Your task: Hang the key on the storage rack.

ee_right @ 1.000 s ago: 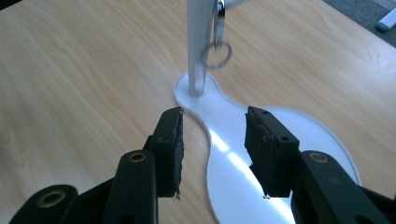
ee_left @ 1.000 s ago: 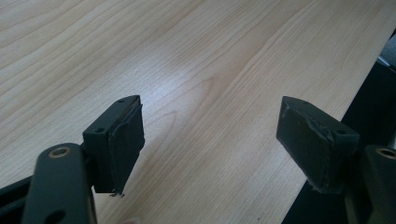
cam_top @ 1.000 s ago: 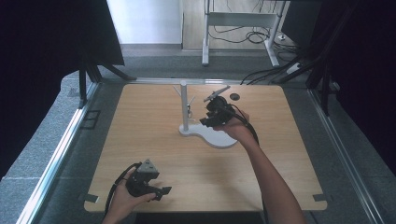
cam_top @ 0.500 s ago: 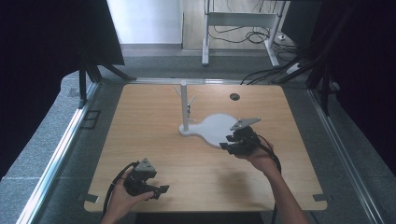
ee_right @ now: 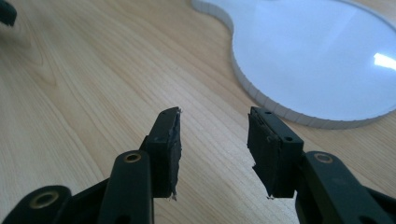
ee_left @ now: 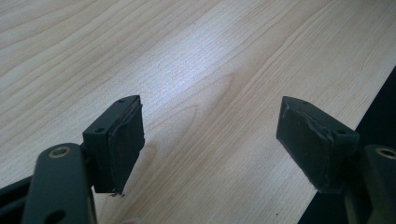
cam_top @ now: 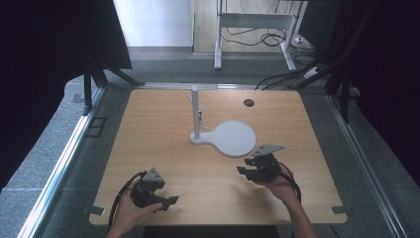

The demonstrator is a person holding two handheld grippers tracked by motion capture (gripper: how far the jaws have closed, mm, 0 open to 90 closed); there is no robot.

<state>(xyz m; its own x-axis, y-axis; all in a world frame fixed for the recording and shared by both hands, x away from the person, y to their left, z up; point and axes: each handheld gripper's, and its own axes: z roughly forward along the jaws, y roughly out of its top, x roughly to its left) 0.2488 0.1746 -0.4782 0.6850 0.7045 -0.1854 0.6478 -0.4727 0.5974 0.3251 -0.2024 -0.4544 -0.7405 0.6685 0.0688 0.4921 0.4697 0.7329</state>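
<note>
The white stand (cam_top: pixel 233 139), a round flat base with an upright post, sits mid-counter, a little toward the far edge. A second ago the right gripper (cam_top: pixel 246 170) was up at the post; it has since come back toward the near edge and now hovers just off the base's rim, its fingers (ee_right: pixel 166 140) moderately apart, just opened wider, holding nothing. That looks like a release and retreat. The left gripper (cam_top: pixel 169 201) waits near the near-left corner, fingers (ee_left: pixel 125 135) spread wide, empty.

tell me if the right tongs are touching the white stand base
Apart. The right gripper view shows bare wood between the open right tongs and the white stand base.
</note>
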